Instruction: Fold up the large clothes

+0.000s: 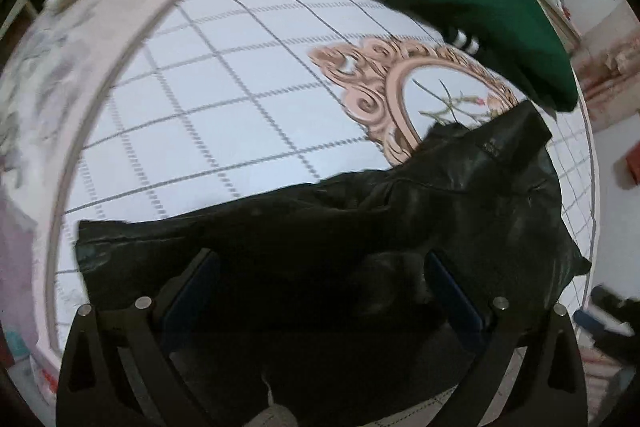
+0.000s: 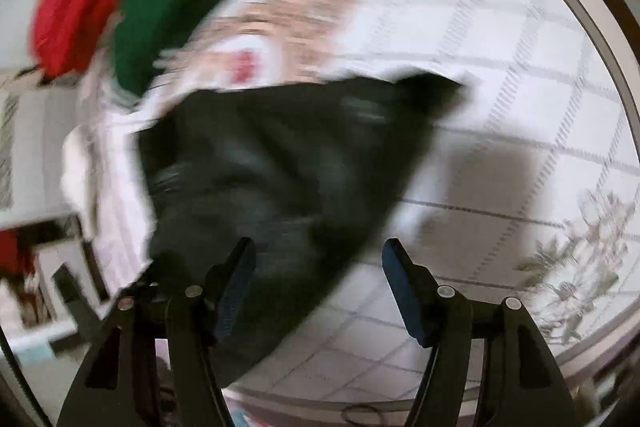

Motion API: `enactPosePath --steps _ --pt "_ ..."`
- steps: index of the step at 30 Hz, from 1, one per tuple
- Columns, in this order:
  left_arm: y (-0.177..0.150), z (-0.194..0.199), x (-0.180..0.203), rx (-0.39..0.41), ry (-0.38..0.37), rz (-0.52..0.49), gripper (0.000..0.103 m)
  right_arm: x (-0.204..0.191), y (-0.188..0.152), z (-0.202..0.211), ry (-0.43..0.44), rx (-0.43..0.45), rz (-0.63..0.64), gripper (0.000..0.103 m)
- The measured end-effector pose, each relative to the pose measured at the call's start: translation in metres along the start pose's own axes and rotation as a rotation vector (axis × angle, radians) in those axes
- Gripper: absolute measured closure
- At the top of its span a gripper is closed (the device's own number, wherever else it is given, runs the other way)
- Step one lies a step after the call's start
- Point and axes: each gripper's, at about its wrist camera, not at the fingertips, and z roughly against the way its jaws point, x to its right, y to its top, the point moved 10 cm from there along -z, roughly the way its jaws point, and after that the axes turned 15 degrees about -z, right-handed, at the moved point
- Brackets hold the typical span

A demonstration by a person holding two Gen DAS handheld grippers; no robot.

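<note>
Lying between the spread-apart left gripper (image 1: pixel 320 279) and right gripper (image 2: pixel 318 267), black jacket (image 1: pixel 400 211); only the right view shows red cloth (image 2: pixel 76 27) at 10 o'clock.

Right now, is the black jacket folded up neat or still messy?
Messy. The black jacket lies rumpled on the bed, sleeve stretched sideways, collar poking up, no tidy folds.

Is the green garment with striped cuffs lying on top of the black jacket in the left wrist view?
No. The green garment lies apart on the bed cover, with patterned fabric visible between it and the black jacket.
</note>
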Motion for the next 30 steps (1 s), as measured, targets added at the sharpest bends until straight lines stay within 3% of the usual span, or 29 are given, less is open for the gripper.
enactPosePath --steps 5,6,8,11,12,14,19,21,22,25,27,29,30 --pt "0.011 -0.029 -0.006 -0.038 0.034 0.044 0.000 -0.104 -0.007 -0.034 0.033 -0.045 0.281 0.045" --pt "0.015 -0.037 -0.008 -0.038 0.033 0.059 0.000 -0.123 -0.004 -0.053 0.020 -0.061 0.307 0.053" --pt "0.016 -0.058 -0.008 -0.061 -0.007 0.071 0.000 -0.142 0.004 -0.086 -0.020 -0.075 0.328 0.057" --pt "0.020 -0.065 -0.009 -0.048 -0.050 0.089 0.000 -0.137 0.015 -0.158 -0.213 -0.180 0.362 0.063" --pt "0.020 -0.060 -0.009 -0.051 -0.052 0.080 0.000 -0.138 0.021 -0.163 -0.205 -0.193 0.334 0.063" --pt "0.020 -0.043 -0.010 -0.032 -0.034 0.058 0.000 -0.145 0.023 -0.153 -0.206 -0.232 0.303 0.063" --pt "-0.008 -0.002 -0.017 0.010 0.048 0.033 0.000 -0.145 -0.002 -0.095 -0.113 -0.185 0.353 0.063" --pt "-0.022 -0.010 -0.021 -0.011 0.072 0.041 0.000 -0.136 -0.030 -0.105 -0.145 -0.243 0.414 0.063" --pt "-0.029 -0.018 -0.020 -0.030 0.085 0.039 0.000 -0.124 -0.041 -0.124 -0.208 -0.281 0.445 0.063" --pt "-0.046 -0.051 -0.025 -0.084 0.104 0.051 0.000 -0.107 -0.041 -0.158 -0.268 -0.279 0.430 0.061" --pt "-0.043 -0.055 -0.028 -0.045 0.083 0.076 0.000 -0.115 -0.039 -0.143 -0.238 -0.288 0.381 0.058" --pt "-0.038 -0.055 -0.028 -0.012 0.060 0.077 0.000 -0.111 -0.034 -0.115 -0.140 -0.261 0.309 0.055" --pt "-0.037 -0.058 -0.029 -0.011 0.055 0.076 0.000 -0.100 -0.027 -0.097 -0.096 -0.226 0.248 0.047"
